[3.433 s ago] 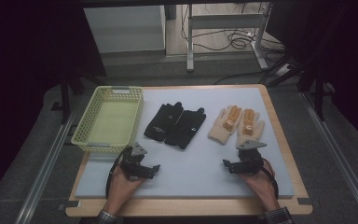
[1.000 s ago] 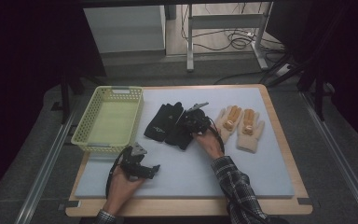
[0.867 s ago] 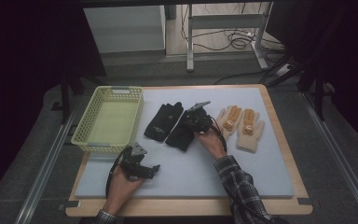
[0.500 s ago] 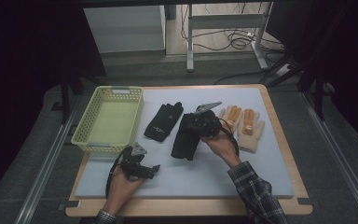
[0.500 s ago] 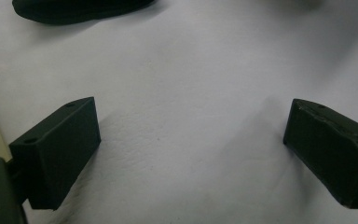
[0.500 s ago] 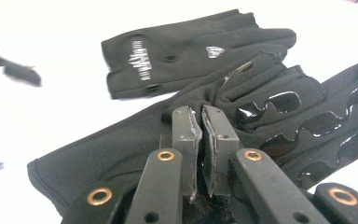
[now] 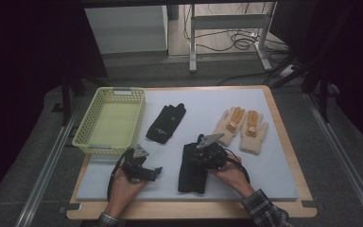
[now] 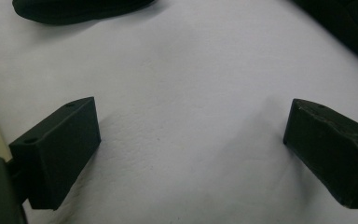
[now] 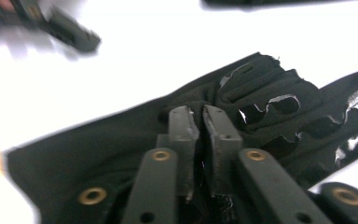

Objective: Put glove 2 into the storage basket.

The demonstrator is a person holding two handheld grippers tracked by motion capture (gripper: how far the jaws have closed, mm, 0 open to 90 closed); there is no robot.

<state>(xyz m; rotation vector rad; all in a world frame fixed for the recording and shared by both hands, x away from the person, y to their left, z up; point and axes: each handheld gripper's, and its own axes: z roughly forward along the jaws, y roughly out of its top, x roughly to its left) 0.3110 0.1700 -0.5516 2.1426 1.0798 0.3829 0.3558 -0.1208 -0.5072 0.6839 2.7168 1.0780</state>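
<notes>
At the near edge of the tabletop (image 7: 283, 187), the left gripper (image 7: 147, 171) was held low over the pale surface by the left hand (image 7: 123, 187), and its jaws were seen spread wide in the left gripper view, with only bare surface between them. A little to the right, the right gripper (image 7: 204, 156) was held by the right hand (image 7: 234, 174) directly over a black glove (image 7: 191, 175), which lay flat in the near middle of the tabletop with its cuff toward the person. In the right gripper view, the pads (image 9: 184, 126) stood close together with a narrow gap between them, and folded black cloth of this glove (image 9: 98, 149) was seen around and under them. The jaws had just been opening, and it could not be told whether the cloth was pinched at this moment. The fingers of the glove, marked with shiny lines, were spread toward the right edge of that view. Farther away, a second black glove (image 7: 165, 124) was laid well apart from the first one, just beside a yellow basket (image 7: 123, 92) that stood at the far left of the tabletop. At the far right, a pair of beige gloves (image 7: 243, 127) with orange patches was placed side by side, with the fingers pointing away from the person.
</notes>
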